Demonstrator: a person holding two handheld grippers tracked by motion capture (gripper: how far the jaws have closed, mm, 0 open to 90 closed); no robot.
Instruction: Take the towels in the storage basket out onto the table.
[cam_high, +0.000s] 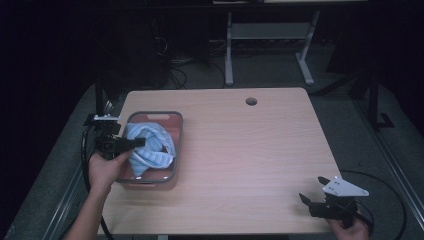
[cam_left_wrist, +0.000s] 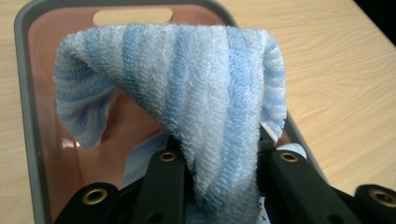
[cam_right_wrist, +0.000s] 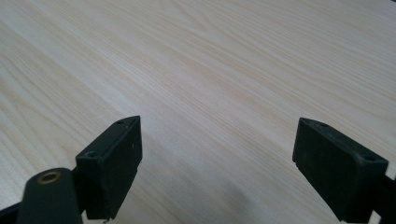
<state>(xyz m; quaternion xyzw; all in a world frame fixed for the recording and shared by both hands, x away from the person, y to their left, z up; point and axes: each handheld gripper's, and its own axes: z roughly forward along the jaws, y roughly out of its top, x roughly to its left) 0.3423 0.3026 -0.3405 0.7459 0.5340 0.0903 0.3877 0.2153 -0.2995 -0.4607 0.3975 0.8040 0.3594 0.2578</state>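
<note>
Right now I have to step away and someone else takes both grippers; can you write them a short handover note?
Left gripper: shut on the towel, a fold bunched between its jaws, held up over the bin.
Right gripper: open, nothing in it, low over the bare table at the near right corner.
Towel: blue-and-white striped; part hangs from the jaws, the rest lies in the bin at the table's left side.
Done: towel gripped.
Left: probably lift it clear of the bin; the right gripper has no part in it yet.
</note>
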